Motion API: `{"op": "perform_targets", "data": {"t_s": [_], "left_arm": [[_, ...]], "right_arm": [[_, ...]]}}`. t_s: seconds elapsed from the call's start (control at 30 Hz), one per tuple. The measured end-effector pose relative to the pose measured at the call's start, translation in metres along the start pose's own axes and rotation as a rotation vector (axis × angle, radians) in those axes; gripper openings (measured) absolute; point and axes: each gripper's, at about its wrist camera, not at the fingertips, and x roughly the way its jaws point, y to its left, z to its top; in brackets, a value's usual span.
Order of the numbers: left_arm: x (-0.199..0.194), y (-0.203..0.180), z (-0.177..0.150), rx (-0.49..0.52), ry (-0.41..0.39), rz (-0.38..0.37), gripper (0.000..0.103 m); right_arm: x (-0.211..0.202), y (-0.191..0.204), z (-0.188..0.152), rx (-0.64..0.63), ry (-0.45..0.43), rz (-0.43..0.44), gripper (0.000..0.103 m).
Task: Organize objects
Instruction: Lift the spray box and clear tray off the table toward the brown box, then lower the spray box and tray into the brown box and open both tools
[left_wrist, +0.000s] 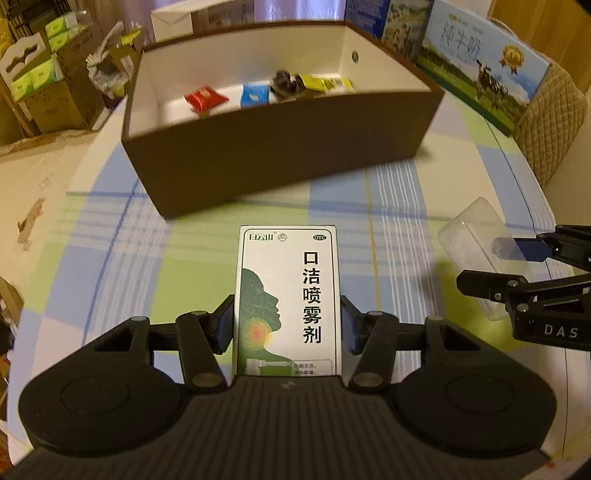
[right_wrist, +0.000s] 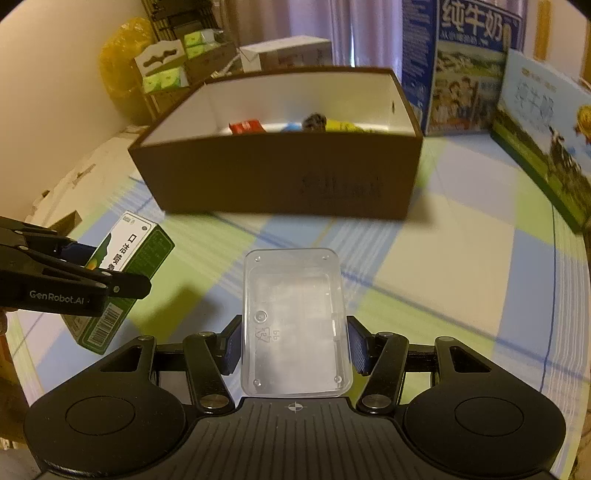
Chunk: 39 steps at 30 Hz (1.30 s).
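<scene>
My left gripper (left_wrist: 288, 325) is shut on a white and green spray carton (left_wrist: 288, 295) with black Chinese print, held above the checked tablecloth. My right gripper (right_wrist: 293, 345) is shut on a clear plastic case (right_wrist: 295, 325), also off the table. In the left wrist view the clear plastic case (left_wrist: 472, 240) and the right gripper (left_wrist: 502, 266) show at the right edge. The right wrist view has the spray carton (right_wrist: 125, 266) and the left gripper (right_wrist: 103, 266) at its left. Ahead of both stands an open brown box (left_wrist: 280, 155) with a white inside, holding a red packet (left_wrist: 205, 99), a blue packet (left_wrist: 255, 94), a dark item and a yellow packet (left_wrist: 325, 83).
Milk cartons (right_wrist: 469, 66) and a flat milk gift box (left_wrist: 484, 70) stand behind and right of the brown box (right_wrist: 280, 177). Cardboard boxes with green tissue packs (left_wrist: 33, 74) are stacked off the table's left. A quilted chair back (left_wrist: 554, 122) is at the far right.
</scene>
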Motion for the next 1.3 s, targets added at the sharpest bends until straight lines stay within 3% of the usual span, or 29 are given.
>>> {"op": "perform_targets", "data": {"t_s": [0.33,0.77,1.0,1.3], "left_arm": [[-0.009,0.011,0.053,0.004,-0.087,0.015,0.051],[0.007,0.023,0.148,0.031,-0.195,0.043,0.051],[0.046,0.031,0.197,0.035,-0.18,0.051,0.051],[0.103,0.046,0.23,0.018,-0.124,0.086,0.051]], "right_arm": [[0.001,-0.017,0.071,0.01,-0.09,0.048,0.053],[0.024,-0.035,0.157,-0.003,-0.184,0.045,0.053],[0.056,-0.051,0.195,0.017,-0.182,0.043,0.053],[0.105,-0.075,0.219,0.035,-0.126,-0.003,0.053]]}}
